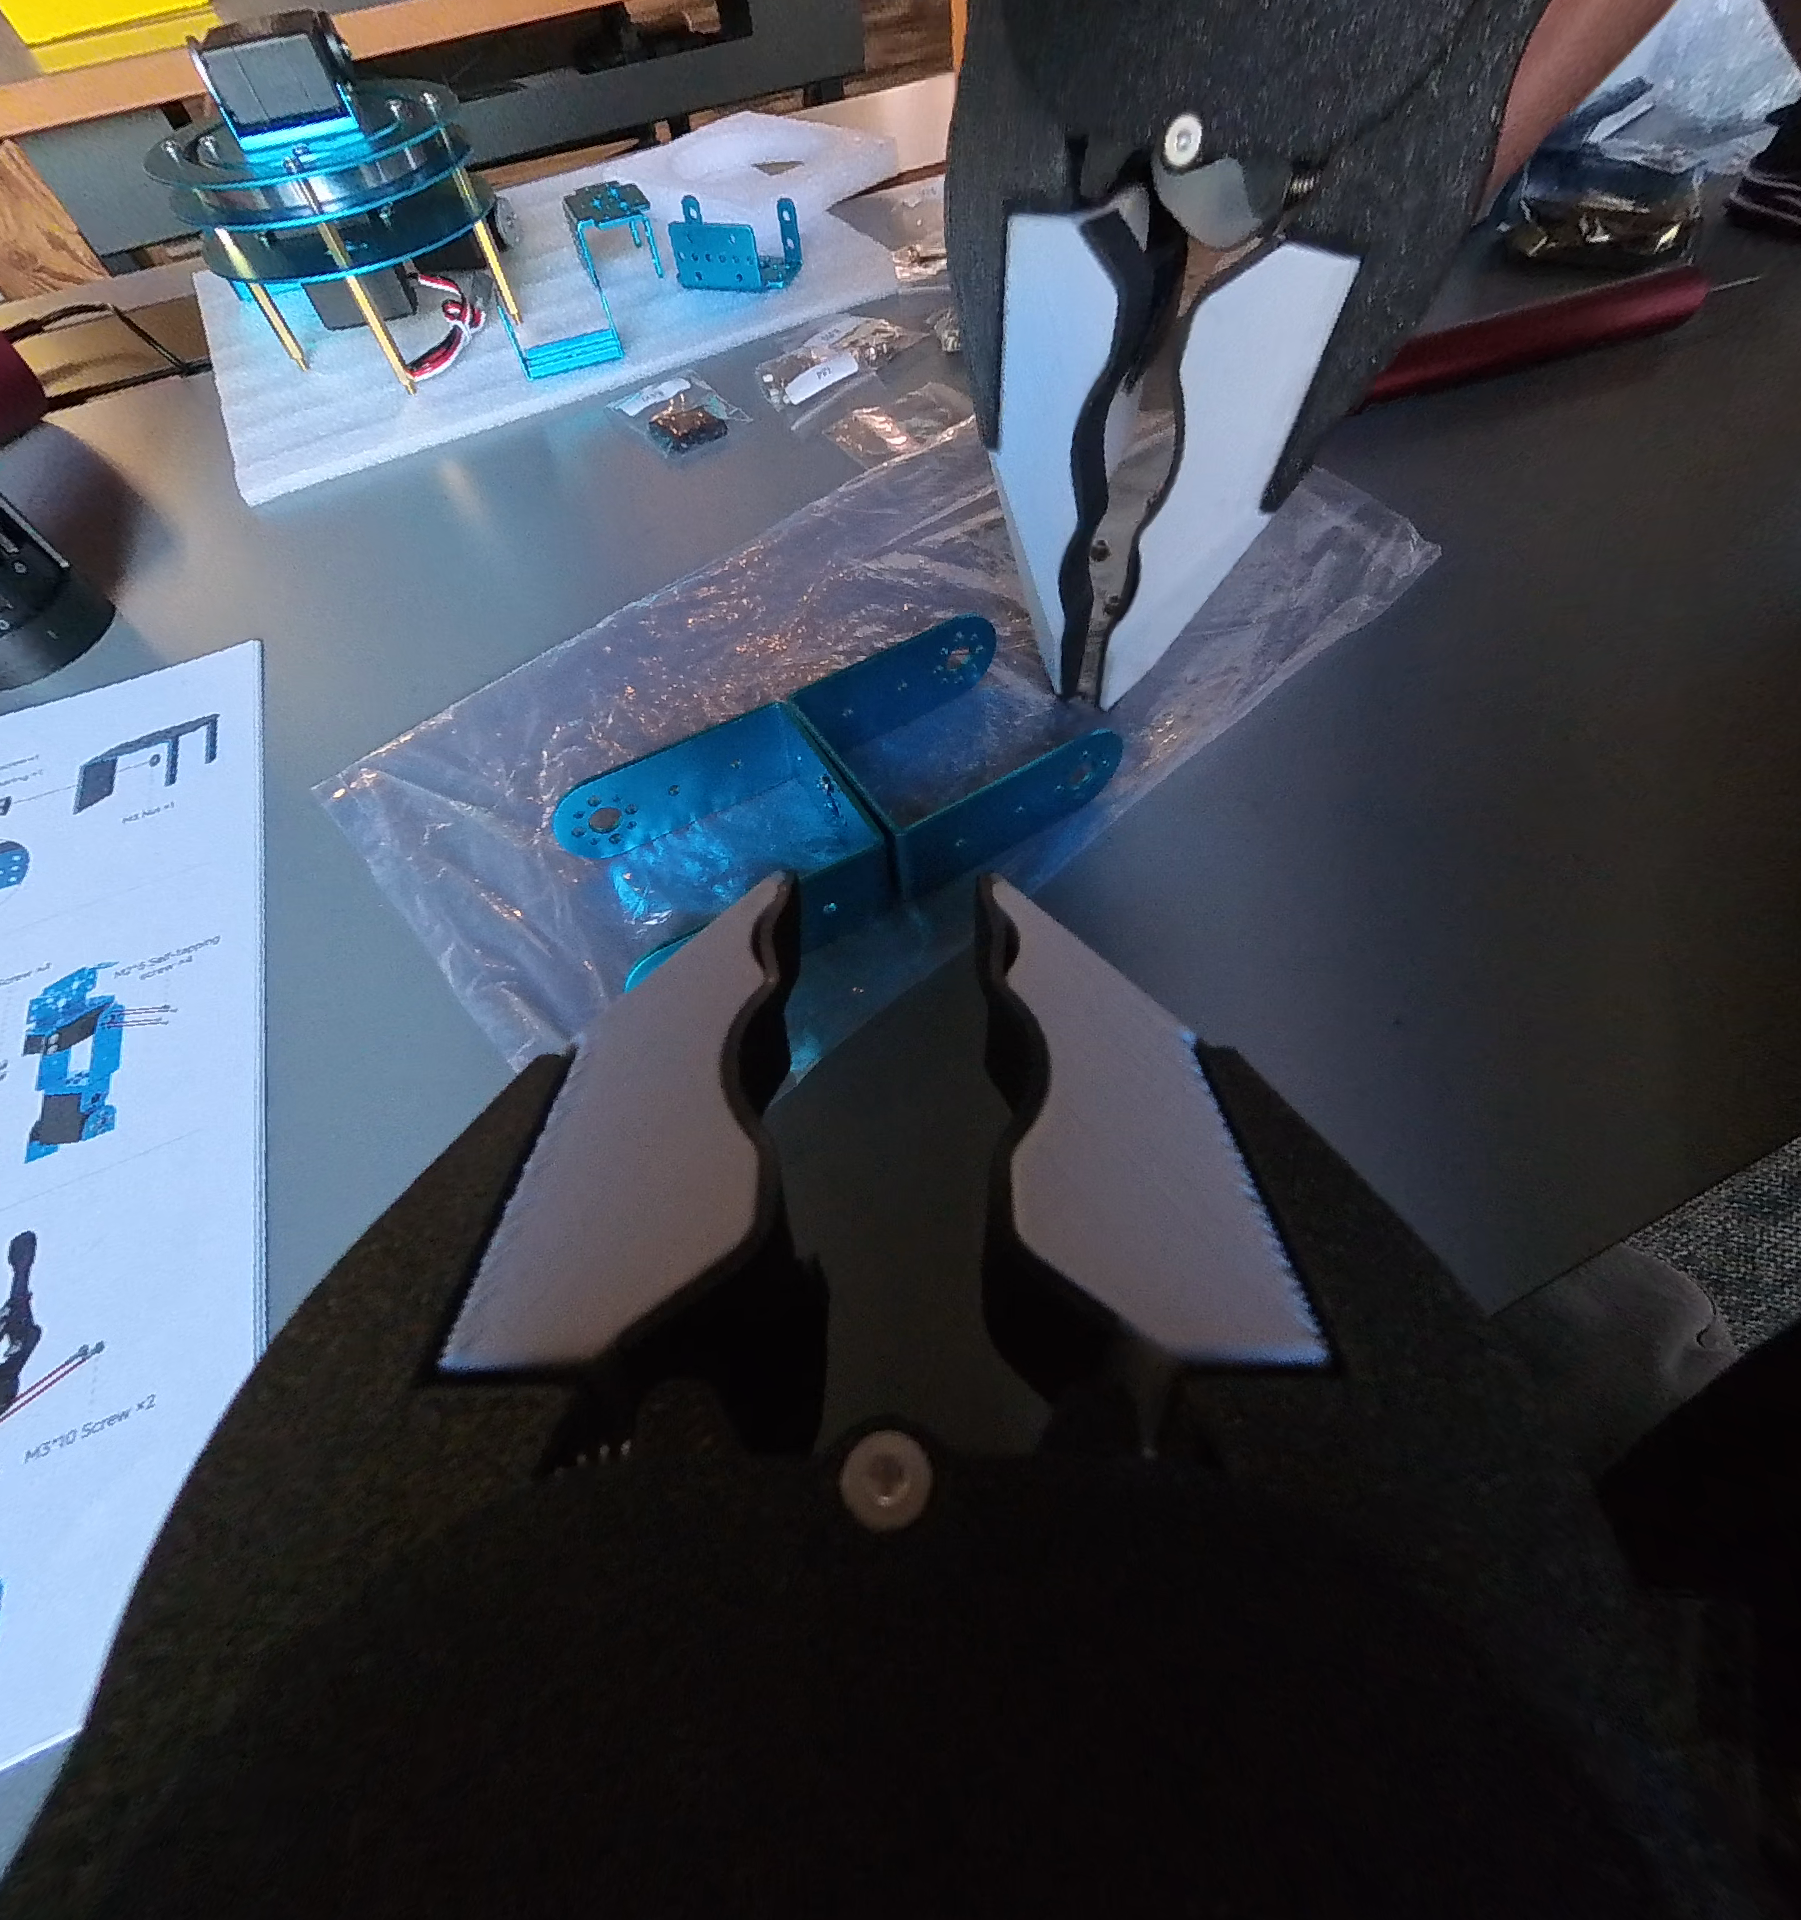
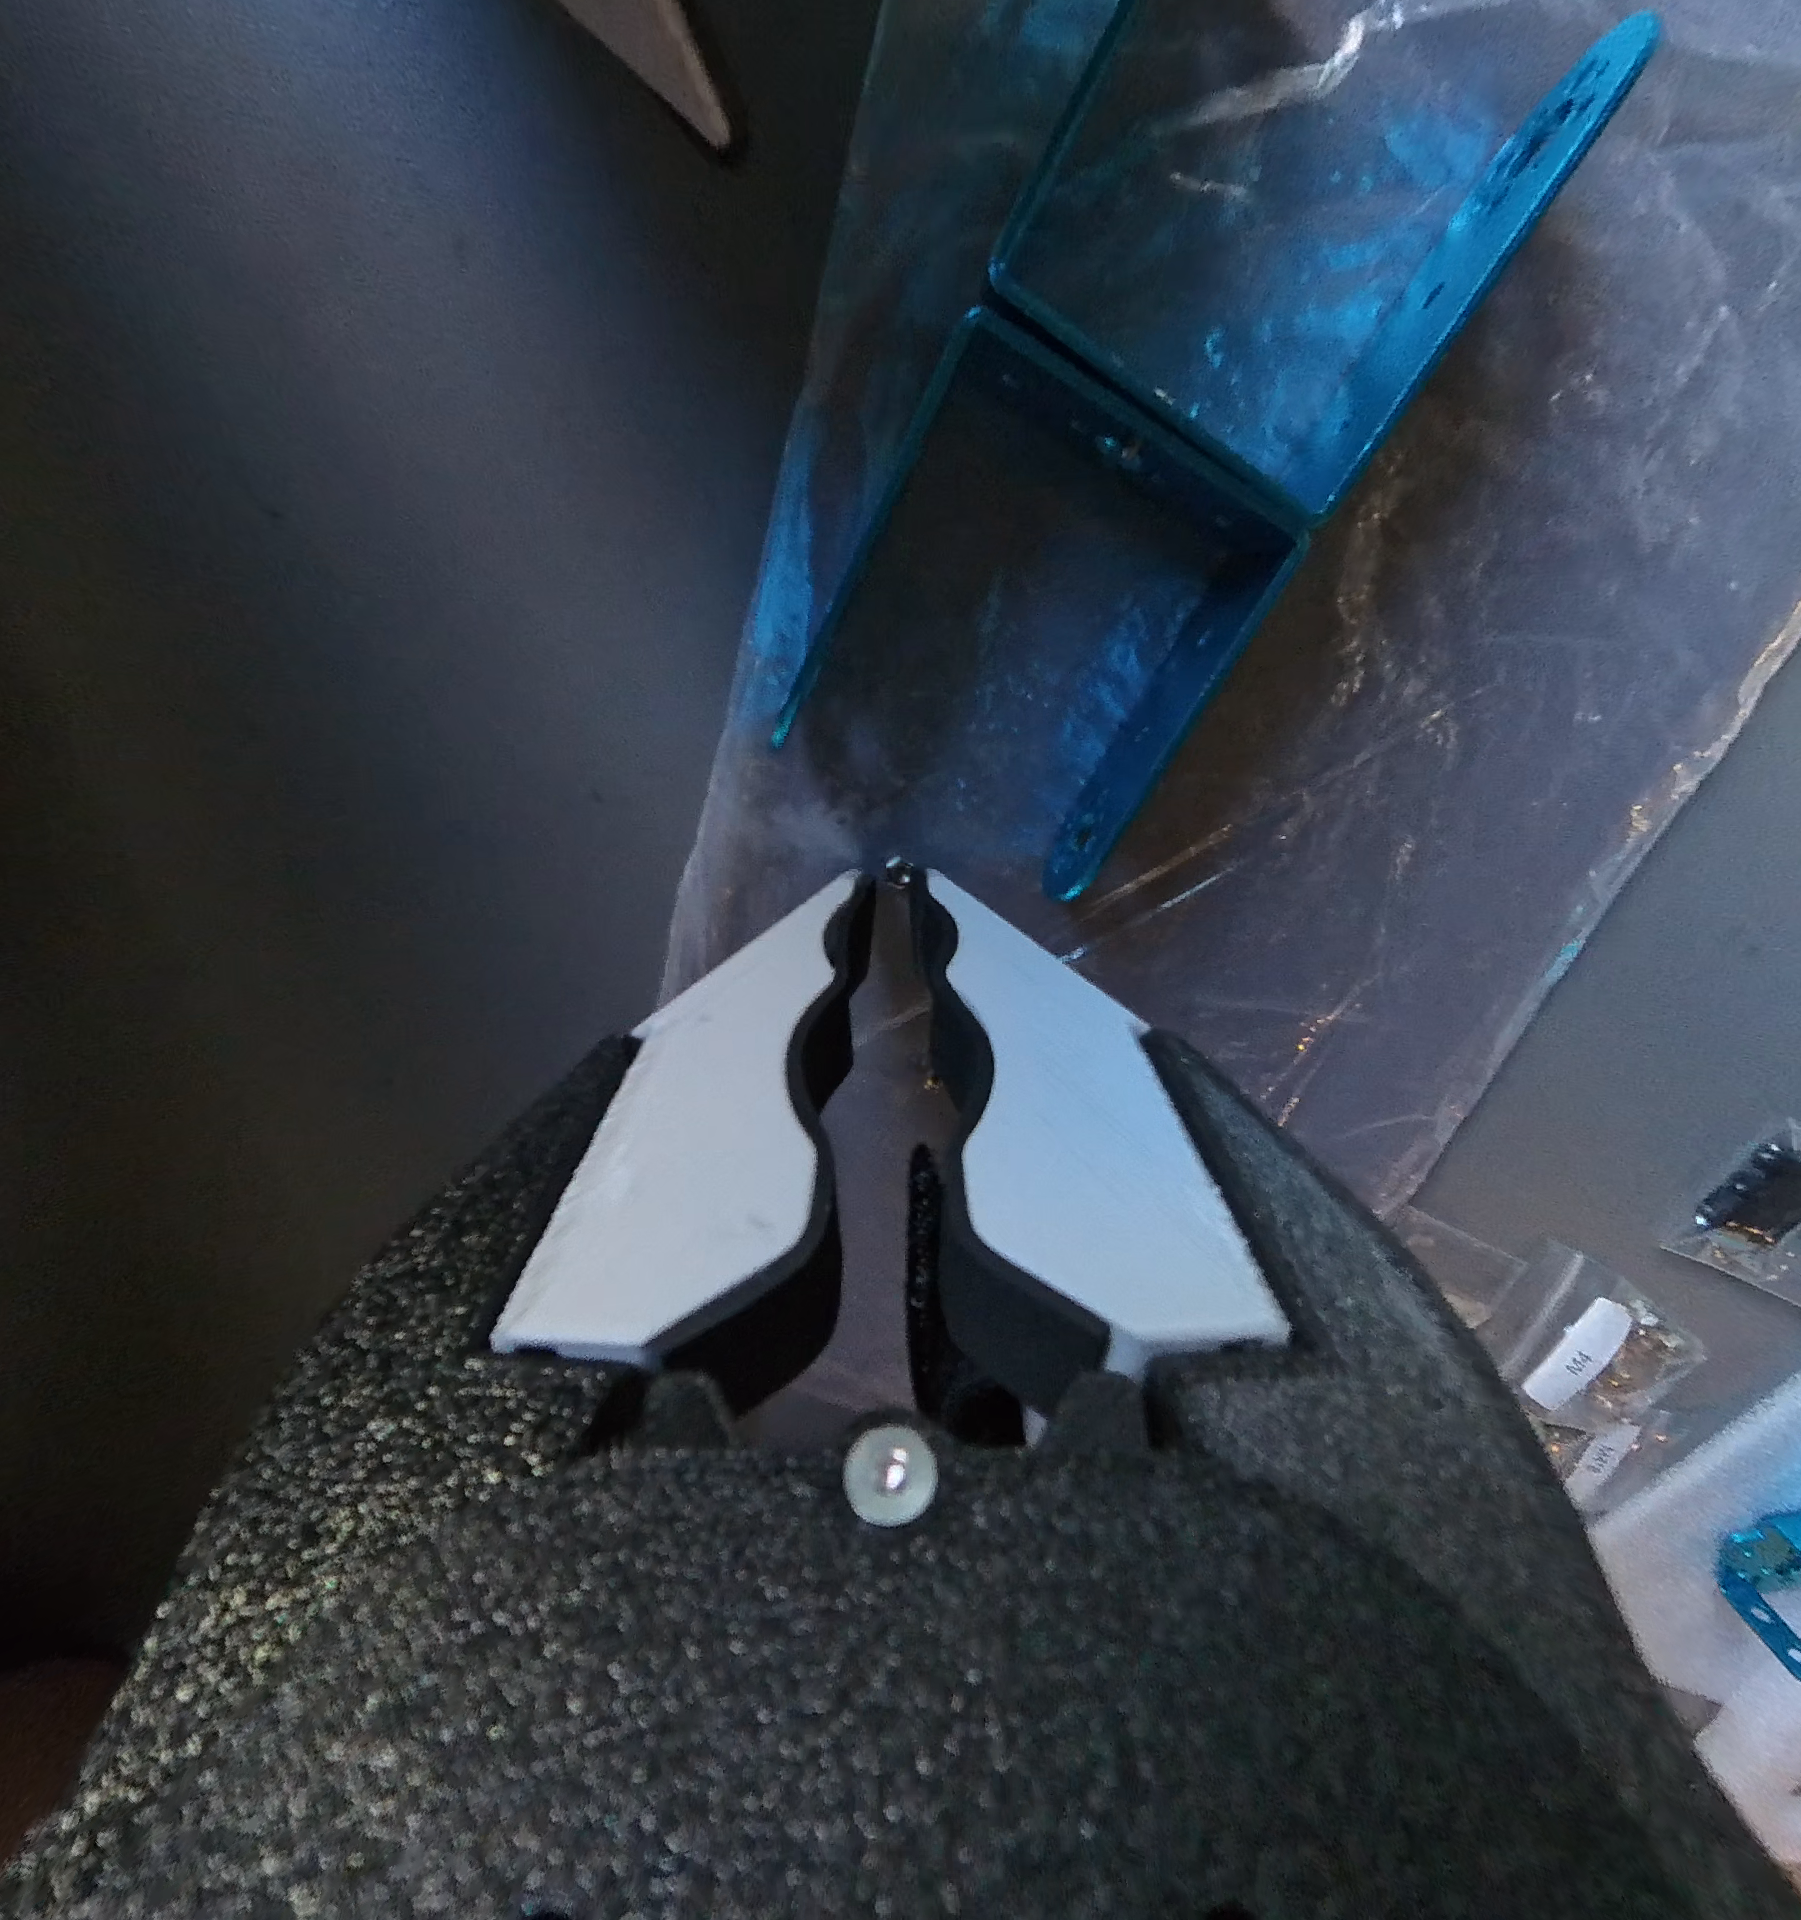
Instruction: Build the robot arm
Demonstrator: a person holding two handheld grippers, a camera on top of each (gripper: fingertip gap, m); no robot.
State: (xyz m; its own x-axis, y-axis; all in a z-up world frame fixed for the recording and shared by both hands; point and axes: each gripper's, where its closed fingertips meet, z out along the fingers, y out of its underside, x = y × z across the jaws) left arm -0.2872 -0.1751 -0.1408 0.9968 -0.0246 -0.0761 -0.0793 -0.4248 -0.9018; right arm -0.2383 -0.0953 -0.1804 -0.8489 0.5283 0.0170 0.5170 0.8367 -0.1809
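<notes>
Your left claw [image 1: 885, 894] gapes open just near of the blue bracket [image 1: 844, 800], which lies on a clear bag [image 1: 522, 727] on the desk [image 1: 1498, 831]. Farther, your right claw [image 2: 893, 876] points down beside the bracket, nipped on a tiny screw [image 2: 896, 871] at its tips. Manual [image 1: 96, 1039] left.

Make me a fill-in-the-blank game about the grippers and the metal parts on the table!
1. The two joined metal brackets are ___ in colour.
2. The left gripper near the brackets has its jaws ___.
3. The tips of the right gripper touch a clear plastic ___.
4. The right gripper's jaws are almost ___.

Missing words: blue; open; bag; shut.
</notes>
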